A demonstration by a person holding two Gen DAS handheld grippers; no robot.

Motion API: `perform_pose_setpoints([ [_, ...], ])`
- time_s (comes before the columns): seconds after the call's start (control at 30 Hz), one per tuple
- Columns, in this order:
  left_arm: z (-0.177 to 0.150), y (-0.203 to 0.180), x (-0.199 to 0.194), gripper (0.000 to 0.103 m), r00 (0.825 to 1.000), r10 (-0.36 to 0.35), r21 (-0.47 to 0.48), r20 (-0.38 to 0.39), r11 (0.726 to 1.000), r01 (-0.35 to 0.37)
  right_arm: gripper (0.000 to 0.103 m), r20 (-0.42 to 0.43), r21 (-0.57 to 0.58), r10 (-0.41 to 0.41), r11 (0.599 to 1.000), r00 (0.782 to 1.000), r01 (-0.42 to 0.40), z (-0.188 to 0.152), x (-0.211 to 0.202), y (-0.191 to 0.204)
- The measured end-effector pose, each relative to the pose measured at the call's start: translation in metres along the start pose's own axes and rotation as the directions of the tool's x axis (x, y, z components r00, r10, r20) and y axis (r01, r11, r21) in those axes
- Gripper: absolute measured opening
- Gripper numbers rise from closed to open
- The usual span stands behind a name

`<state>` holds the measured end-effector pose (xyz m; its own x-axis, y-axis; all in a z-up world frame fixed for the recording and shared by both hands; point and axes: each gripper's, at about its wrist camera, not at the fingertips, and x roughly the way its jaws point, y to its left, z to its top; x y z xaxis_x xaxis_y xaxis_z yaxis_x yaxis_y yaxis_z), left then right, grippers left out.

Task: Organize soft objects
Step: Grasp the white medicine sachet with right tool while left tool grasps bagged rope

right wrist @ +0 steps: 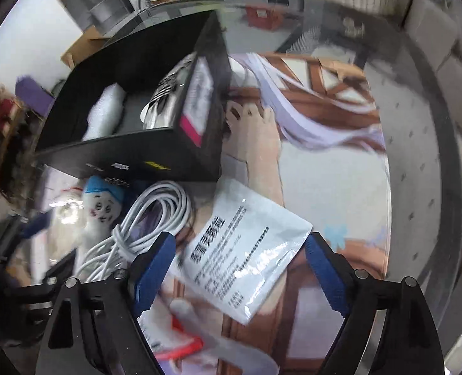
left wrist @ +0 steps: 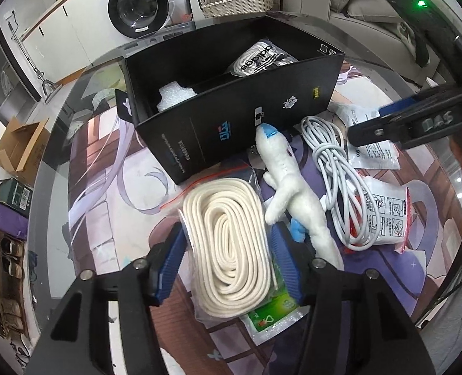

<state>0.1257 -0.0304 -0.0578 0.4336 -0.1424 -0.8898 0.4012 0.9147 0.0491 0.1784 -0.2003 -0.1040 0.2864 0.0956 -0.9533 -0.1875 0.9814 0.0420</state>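
Item: bagged rope coil (left wrist: pixel 227 247), on mat in front of black box (left wrist: pixel 231 100). L gripper (left wrist: pixel 227 262) fingers apart, straddling it; unclear if touching. R gripper (right wrist: pixel 240 268) apart over white pouch (right wrist: pixel 243 250). Risk: slick bag slips out, loops sag; plush (left wrist: pixel 293 187) alongside gets snagged.

Counts from both wrist views:
- 1 black box (left wrist: pixel 240 125), with 2 items visible inside: 1 white foam piece (left wrist: pixel 174 95) and 1 striped adidas bag (left wrist: pixel 259 57)
- 1 coiled cream rope (left wrist: pixel 227 247) (bagged)
- 1 white plush toy (left wrist: pixel 290 187) with blue cap
- 1 bundled white cable (left wrist: pixel 340 172)
- 1 white printed pouch (right wrist: pixel 240 259)
- 1 red-trimmed printed packet (left wrist: pixel 387 215)
- 1 green packet (left wrist: pixel 274 312) (mostly under the rope)
- 2 grippers: left gripper (left wrist: pixel 227 262), right gripper (right wrist: pixel 240 275)
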Motion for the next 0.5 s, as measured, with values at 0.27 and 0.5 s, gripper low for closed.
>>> perform_pose_setpoints([
  [0.27,-0.001,0.0,-0.002,0.064,1.0,0.023,0.004,0.003,1.0,-0.023,0.047,0.045,-0.303,0.024,0.953,0.999,-0.009,-0.023,-0.005,0.035],
  [0.5,0.0,0.002,-0.001,0.067,1.0,0.03,0.001,-0.001,1.0,-0.03,0.046,0.031,-0.356,0.012,0.934,0.999,0.0,-0.034,-0.01,0.045],
])
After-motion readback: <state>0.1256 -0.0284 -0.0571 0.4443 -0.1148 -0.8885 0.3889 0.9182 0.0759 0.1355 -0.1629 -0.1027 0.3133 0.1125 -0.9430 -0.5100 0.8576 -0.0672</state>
